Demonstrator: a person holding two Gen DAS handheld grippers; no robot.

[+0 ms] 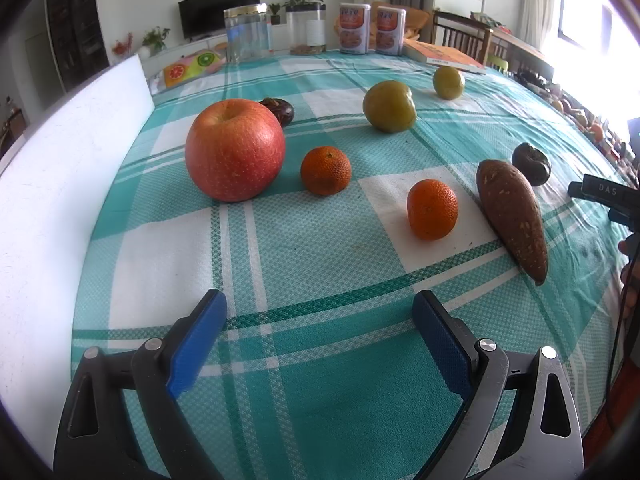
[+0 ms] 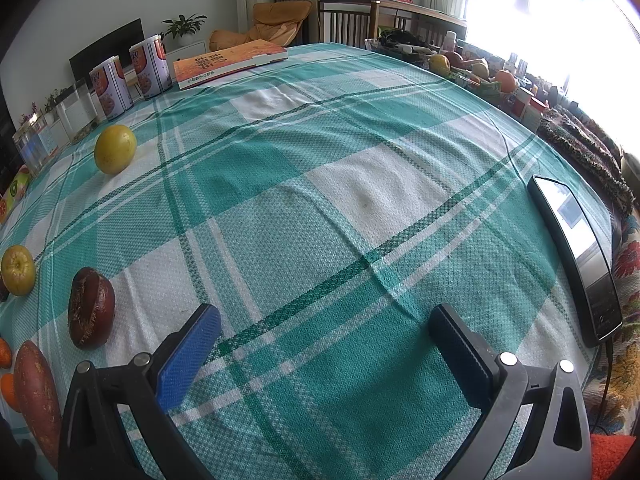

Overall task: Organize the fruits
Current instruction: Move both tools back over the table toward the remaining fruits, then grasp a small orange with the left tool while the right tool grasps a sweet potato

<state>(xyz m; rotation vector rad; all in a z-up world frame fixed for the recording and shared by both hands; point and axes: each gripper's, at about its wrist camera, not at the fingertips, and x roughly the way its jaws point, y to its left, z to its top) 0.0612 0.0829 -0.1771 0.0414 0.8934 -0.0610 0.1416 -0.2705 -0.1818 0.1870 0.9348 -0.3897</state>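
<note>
In the left wrist view a big red apple (image 1: 235, 150) sits on the checked cloth, with two oranges (image 1: 326, 170) (image 1: 432, 209), a sweet potato (image 1: 512, 216), two green-yellow fruits (image 1: 389, 106) (image 1: 448, 82) and two dark mangosteens (image 1: 279, 110) (image 1: 531, 163) spread around it. My left gripper (image 1: 320, 316) is open and empty, short of the fruit. My right gripper (image 2: 326, 328) is open and empty over bare cloth; a mangosteen (image 2: 91, 313), the sweet potato (image 2: 37, 396) and two yellow fruits (image 2: 115, 149) (image 2: 18, 269) lie to its left.
A white foam board (image 1: 60, 168) stands along the left. Jars (image 1: 248, 32), two cans (image 1: 354, 28) and a book (image 2: 230, 62) line the far edge. A phone (image 2: 576, 256) lies at the right edge. A fruit pile (image 2: 472, 68) sits far right.
</note>
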